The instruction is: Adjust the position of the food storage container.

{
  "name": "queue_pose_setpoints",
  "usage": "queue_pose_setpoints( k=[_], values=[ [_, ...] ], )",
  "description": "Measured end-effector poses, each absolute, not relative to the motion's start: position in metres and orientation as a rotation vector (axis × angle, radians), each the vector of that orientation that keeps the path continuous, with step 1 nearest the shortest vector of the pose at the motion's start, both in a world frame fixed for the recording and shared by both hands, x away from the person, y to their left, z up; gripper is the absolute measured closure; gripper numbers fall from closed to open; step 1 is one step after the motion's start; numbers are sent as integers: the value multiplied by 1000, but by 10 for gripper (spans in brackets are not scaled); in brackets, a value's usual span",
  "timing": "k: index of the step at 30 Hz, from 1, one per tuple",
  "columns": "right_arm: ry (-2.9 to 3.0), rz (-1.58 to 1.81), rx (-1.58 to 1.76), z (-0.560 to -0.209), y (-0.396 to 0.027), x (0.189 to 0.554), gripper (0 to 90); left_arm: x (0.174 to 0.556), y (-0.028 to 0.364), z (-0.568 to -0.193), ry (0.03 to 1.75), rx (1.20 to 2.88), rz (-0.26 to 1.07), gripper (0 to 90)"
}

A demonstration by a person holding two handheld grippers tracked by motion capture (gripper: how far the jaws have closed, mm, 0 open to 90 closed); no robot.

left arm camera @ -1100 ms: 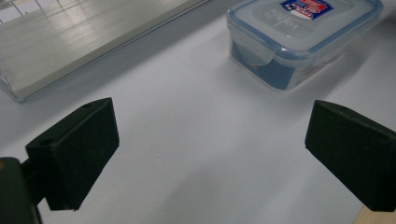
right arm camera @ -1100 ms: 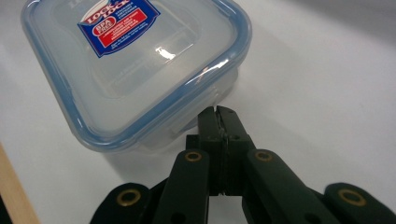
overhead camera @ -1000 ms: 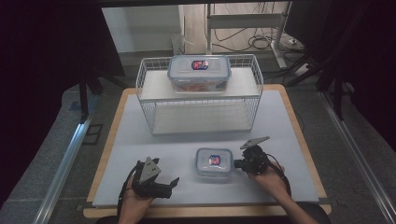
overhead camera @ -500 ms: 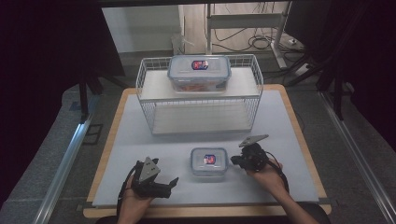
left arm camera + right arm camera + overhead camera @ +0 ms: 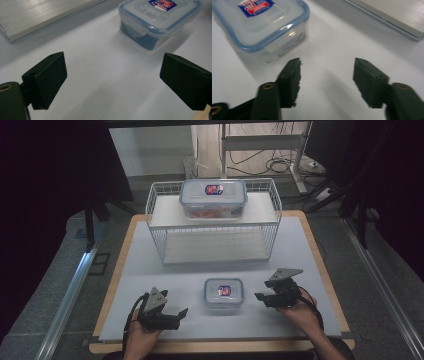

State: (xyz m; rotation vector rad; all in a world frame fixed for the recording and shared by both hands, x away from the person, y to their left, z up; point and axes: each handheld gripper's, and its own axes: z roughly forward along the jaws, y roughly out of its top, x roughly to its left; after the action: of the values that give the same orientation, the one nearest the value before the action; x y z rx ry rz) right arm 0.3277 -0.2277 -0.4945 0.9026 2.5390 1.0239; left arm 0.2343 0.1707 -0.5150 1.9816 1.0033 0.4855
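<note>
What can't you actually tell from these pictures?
- Small box contents: high view too small; right tool view blurred behind the cloudy wall.
- Label wording: cut by the top edge in the left tool view.
- Big box contents: too far off, partly behind the wire rack.

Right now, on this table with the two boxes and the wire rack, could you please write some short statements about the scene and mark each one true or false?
1. The small box lies on the table between the two tools. True.
2. The right tool is clamped on the small box. False: its jaws stand apart, beside the box, with nothing between them.
3. The big box sits on top of the wire rack. True.
4. The small box has no lid. False: a clear lid with a blue rim is on it.
5. The left tool is open. True.
</note>
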Motion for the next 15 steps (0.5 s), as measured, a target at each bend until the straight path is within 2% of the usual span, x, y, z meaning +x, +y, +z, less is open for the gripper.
queue_pose_setpoints(
  k=[5,15],
  values=[
    [2519,1048,875,-495,-232,322,224,234,170,-516,996,1998,502,85],
    [2522,1093,885,-503,-242,321,96,238,171,-520,986,1997,519,60]
  ],
)
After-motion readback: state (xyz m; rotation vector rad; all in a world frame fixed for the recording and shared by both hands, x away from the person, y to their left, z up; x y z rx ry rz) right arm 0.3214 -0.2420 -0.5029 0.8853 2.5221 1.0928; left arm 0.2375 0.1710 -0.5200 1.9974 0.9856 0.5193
